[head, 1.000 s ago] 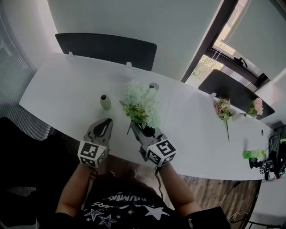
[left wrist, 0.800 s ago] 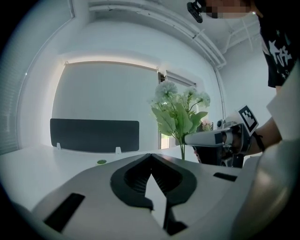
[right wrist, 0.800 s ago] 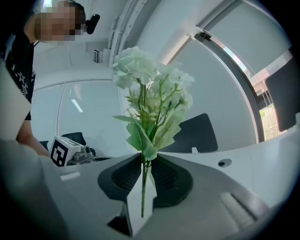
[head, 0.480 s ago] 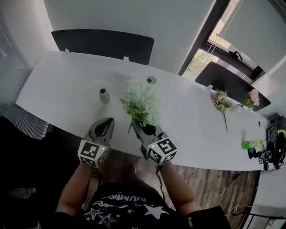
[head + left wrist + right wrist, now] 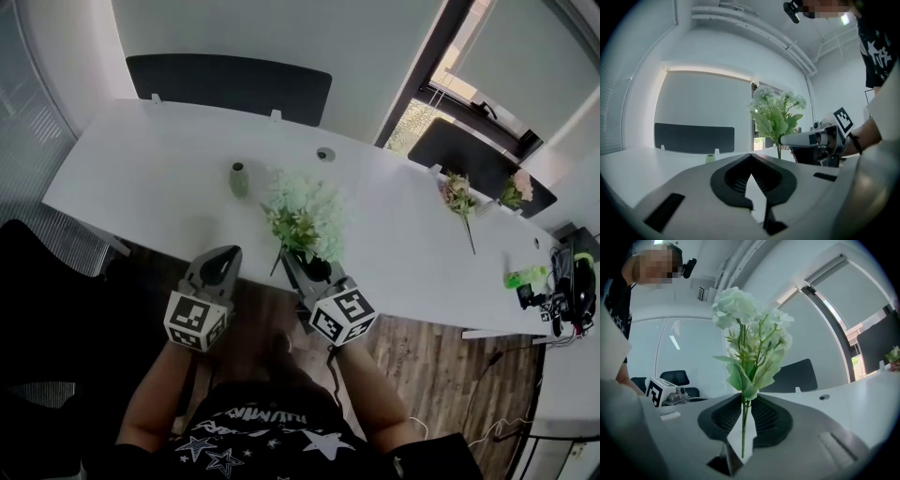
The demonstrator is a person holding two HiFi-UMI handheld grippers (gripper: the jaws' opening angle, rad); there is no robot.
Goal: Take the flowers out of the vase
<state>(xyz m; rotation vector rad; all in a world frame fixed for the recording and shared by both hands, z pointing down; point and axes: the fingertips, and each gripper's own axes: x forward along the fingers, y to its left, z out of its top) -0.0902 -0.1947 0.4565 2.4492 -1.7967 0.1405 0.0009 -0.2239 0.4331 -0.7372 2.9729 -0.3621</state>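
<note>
Both grippers now hang further back from the table (image 5: pixel 159 159) — right gripper (image 5: pixel 289 256) pinches the bouquet (image 5: pixel 305 211) stem, left gripper (image 5: pixel 223 253) pressed together, empty — vase (image 5: pixel 239 178) stands flowerless.

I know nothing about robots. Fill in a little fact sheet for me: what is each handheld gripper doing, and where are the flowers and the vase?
Left gripper: jaws shut, nothing between them
Right gripper: shut on the stem of the white bouquet
White bouquet: out of the vase, held upright
Vase: small, green, standing on the table, no flowers in it, apart from the bouquet
Table: long and white
Pink flowers: lying on the table at the far right
</note>
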